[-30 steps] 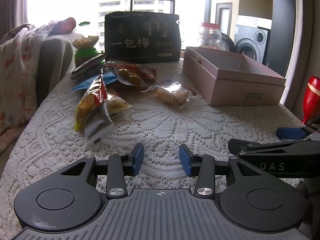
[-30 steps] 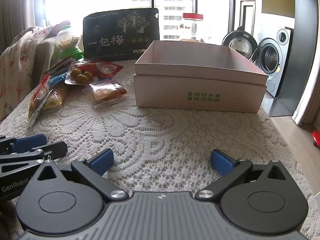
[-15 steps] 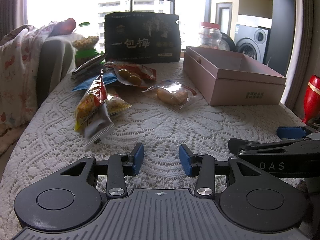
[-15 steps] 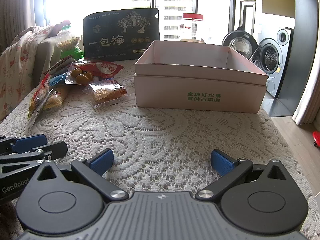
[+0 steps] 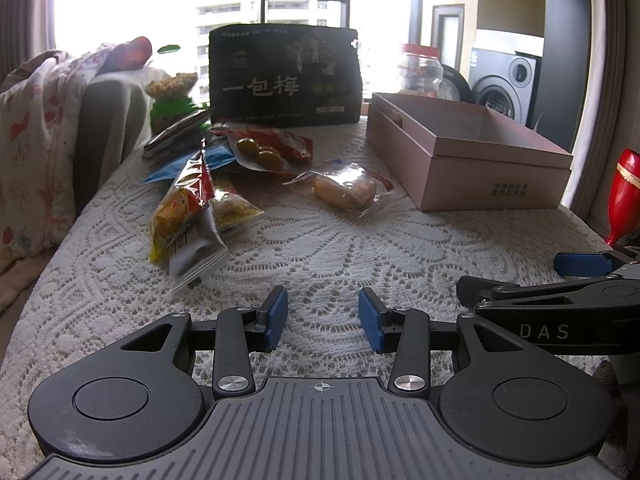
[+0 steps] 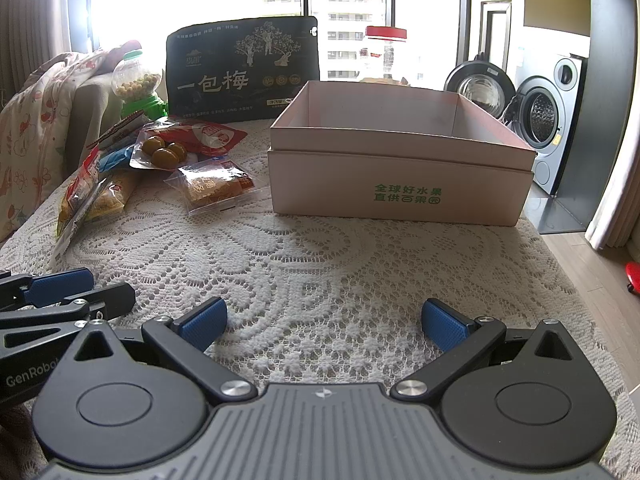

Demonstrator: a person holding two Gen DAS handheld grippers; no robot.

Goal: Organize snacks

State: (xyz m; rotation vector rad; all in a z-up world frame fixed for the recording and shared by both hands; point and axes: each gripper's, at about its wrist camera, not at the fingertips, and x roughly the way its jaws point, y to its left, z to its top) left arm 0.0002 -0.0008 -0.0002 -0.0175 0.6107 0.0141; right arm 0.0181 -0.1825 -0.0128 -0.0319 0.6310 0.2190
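Several snack packets lie on the lace tablecloth at the left: a yellow-and-grey packet (image 5: 182, 220), a red packet of green olives (image 5: 264, 150) and a clear packet with a pastry (image 5: 346, 190), which also shows as the pastry packet (image 6: 216, 188). An open pink box (image 6: 400, 176) stands at the right, nothing visible inside; it is the same pink box (image 5: 468, 160). My left gripper (image 5: 323, 314) hovers low over the cloth, open and empty. My right gripper (image 6: 324, 322) is open wide, nothing between its fingers. Each gripper shows at the edge of the other's view.
A large black pouch (image 6: 244, 68) stands upright at the table's back. A green-based jar of round snacks (image 6: 138, 88), a red-lidded clear jar (image 5: 420, 68), a draped chair (image 5: 48, 128) on the left and a washing machine (image 6: 548, 120) at the right surround the table.
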